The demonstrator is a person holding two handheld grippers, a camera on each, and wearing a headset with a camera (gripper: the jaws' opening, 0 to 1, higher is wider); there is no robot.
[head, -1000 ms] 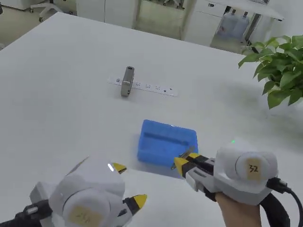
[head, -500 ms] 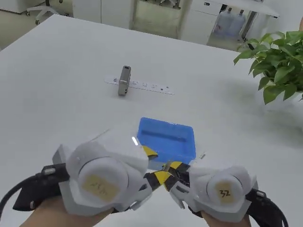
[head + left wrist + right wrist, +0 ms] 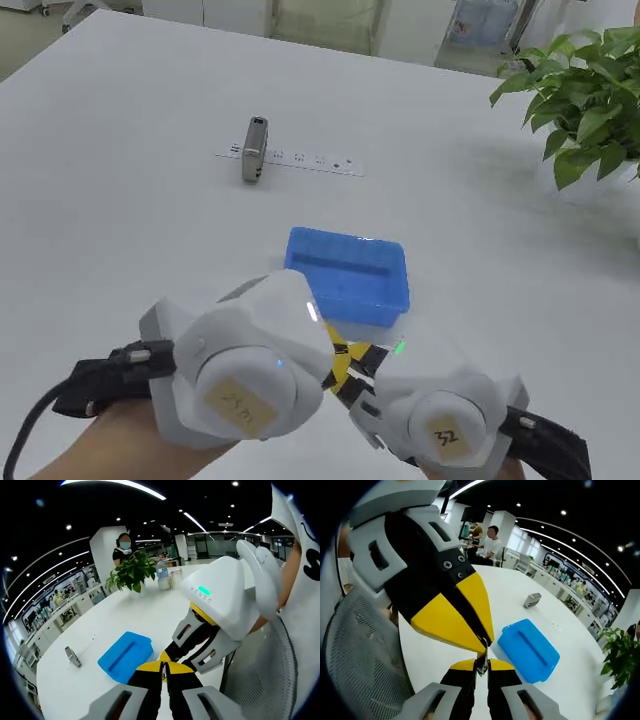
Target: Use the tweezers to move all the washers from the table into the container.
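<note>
Tweezers: we see a thin metal sliver pinched between the yellow tips of the right tool, standing up out of them. The left tool has its jaws pressed together. In the right gripper view its big yellow tip comes in from the upper left and meets the tweezers' end. We cannot tell whether it grips them or only touches.

In the head view both tools sit low and tip to tip over the near tabletop. The left one is on the left, the right one on the right, each with a hand under it.

The blue container is a shallow rectangular tray. It sits flat on the tabletop just beyond the joined tips, apart from them.

Farther back lies a white power strip, with a grey plug block standing at its left end, well apart from the container. A potted plant is at the far right. People stand in the background of both gripper views.
</note>
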